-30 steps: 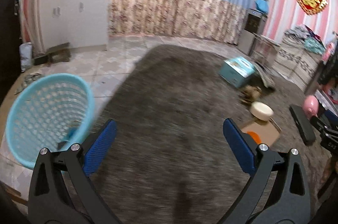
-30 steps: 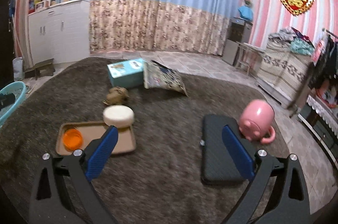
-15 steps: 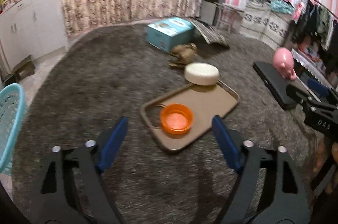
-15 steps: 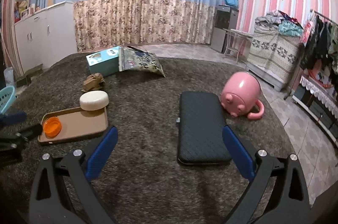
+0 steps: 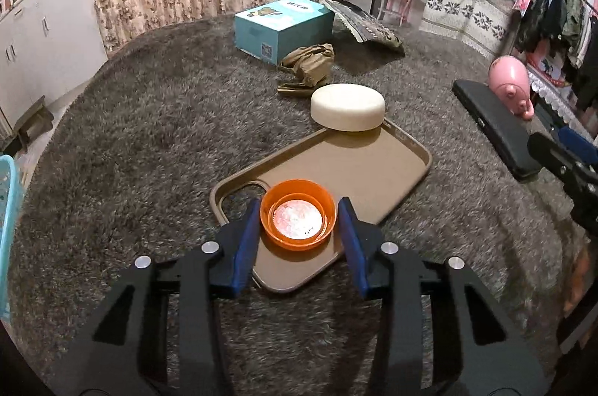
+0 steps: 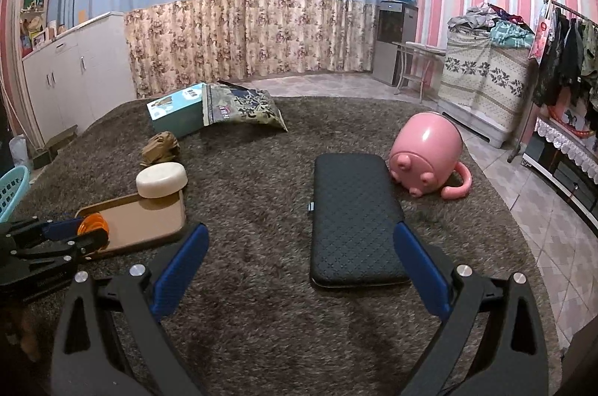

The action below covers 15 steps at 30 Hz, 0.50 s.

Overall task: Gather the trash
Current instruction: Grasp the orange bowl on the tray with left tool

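Item: orange cup (image 5: 298, 214), shallow, round, thin plastic, with pale residue or a foil disc at the bottom. Sits on the near corner of the brown tray (image 5: 377, 171), directly between the fingers of the left gripper (image 5: 299, 220). The jaws have just been closing and now stand narrow; the left blue pad looks to touch the cup's wall, while the right pad shows a sliver of gap, so no firm grip is evident.

Handling, judged: light, somewhat flexible, smooth-sided, and liable to slip or buckle under a hard squeeze. Best taken across the rim's widest line, pads low on the wall, kept level in case of loose contents.

Beyond the cup: cream round container (image 5: 347, 107) on the tray's far edge; crumpled brown paper (image 5: 310, 61) and teal box (image 5: 284, 27) further ahead. All rest on the grey shag rug (image 5: 149, 134).

To the left: edge of a light-blue basket (image 5: 6, 209), the likely bin.

Right gripper (image 6: 299, 269): jaws wide, empty, hovering above the rug before a black quilted case (image 6: 351, 216), pink pig-shaped pot (image 6: 426, 153) just past it.
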Each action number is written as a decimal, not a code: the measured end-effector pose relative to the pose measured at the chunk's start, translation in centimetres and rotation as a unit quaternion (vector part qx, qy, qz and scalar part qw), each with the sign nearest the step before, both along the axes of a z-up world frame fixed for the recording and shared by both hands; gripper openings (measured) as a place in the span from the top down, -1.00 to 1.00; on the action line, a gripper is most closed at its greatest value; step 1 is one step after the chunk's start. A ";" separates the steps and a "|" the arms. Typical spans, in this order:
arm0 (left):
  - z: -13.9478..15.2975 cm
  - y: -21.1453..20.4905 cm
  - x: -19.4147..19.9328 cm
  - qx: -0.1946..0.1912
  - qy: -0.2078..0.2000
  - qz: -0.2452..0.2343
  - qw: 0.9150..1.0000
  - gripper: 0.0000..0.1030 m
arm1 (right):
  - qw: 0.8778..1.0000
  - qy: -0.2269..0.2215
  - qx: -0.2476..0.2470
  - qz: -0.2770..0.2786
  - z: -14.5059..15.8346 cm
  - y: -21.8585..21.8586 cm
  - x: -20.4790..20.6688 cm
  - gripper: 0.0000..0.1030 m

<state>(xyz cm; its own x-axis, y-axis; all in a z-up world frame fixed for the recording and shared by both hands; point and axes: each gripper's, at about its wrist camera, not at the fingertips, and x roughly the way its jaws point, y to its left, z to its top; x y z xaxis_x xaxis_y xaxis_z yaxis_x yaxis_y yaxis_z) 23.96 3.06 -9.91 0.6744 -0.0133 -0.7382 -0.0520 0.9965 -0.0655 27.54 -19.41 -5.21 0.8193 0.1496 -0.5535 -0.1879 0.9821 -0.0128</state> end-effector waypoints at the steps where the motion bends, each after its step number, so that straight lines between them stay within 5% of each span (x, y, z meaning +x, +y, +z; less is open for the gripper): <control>1: 0.0 0.1 0.2 -0.002 0.001 0.000 1.000 0.21 | 1.000 0.001 0.001 0.000 -0.1 0.0 0.1 -0.88; 15: 3.9 2.5 -1.5 0.005 -0.042 0.006 0.999 0.24 | 0.999 0.008 0.004 0.035 -0.2 4.3 1.8 -0.88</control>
<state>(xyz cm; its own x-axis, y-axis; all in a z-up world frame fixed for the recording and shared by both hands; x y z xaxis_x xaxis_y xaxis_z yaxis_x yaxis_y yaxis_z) 22.46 5.52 -5.97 0.7335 0.0021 -0.6796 -0.0583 0.9965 -0.0598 29.33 -15.11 -5.44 0.7983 0.2100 -0.5645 -0.2558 0.9667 -0.0022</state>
